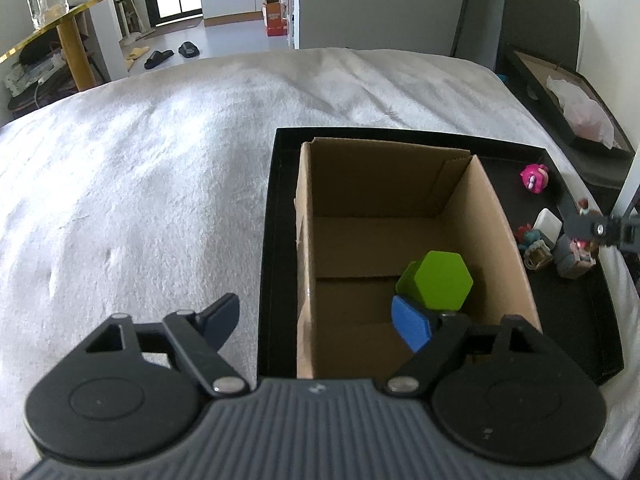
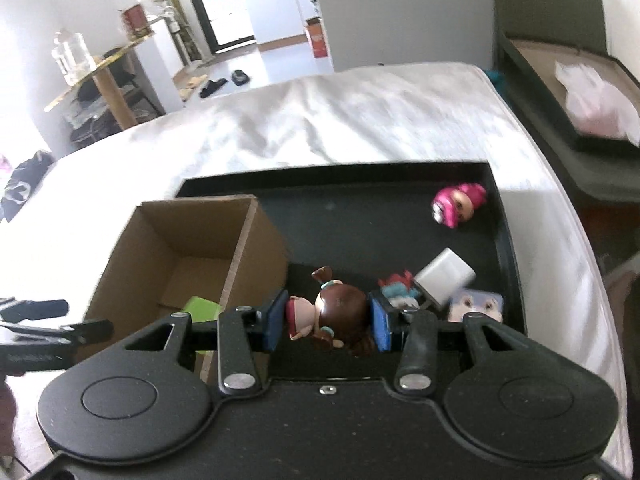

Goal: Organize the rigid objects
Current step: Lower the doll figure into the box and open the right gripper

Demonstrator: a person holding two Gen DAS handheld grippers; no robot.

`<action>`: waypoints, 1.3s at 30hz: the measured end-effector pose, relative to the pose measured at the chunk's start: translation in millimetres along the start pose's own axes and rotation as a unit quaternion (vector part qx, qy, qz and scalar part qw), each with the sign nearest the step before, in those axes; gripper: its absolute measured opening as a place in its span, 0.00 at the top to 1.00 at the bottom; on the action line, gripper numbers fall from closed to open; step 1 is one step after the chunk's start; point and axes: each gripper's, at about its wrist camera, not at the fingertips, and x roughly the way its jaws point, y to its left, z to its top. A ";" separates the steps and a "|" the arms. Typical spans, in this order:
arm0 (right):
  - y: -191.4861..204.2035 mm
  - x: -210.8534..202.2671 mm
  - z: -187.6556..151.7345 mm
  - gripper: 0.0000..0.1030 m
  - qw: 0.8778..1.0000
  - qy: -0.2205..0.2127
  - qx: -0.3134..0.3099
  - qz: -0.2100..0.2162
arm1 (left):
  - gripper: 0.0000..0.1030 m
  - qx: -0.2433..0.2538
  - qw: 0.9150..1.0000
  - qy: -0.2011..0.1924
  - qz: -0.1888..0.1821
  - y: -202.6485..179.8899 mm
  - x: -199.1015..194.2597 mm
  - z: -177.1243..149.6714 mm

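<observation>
While the doll is clamped, go left to right:
L gripper (image 1: 324, 312): jaws wide apart, nothing between them, one finger over the bed, the other over the box; keep it out of the drop path.
Box (image 2: 240, 256): sits in the black tray (image 2: 506, 248); green block (image 1: 440, 280) and blue block (image 1: 410, 326) already inside.
R gripper (image 2: 327, 320): pads tight on the brown-haired doll (image 2: 336, 316); carry over the box wall, lower to a bare spot, then let go.
Right of the doll: other toys near, don't snag.
</observation>
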 end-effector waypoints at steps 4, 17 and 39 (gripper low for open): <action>15.8 -5.1 9.1 0.58 1.000 -0.008 -0.017 0.011 | 0.29 -0.005 1.000 -0.003 -0.008 1.5 0.1 -1.7; 59.9 -2.3 19.9 0.58 0.998 -0.010 -0.056 0.038 | 0.55 -0.020 1.000 -0.007 -0.022 7.2 6.0 -9.9; 112.5 51.1 9.4 0.58 0.990 0.047 -0.122 0.044 | 0.87 -0.050 0.998 -0.018 -0.034 16.8 11.7 -13.5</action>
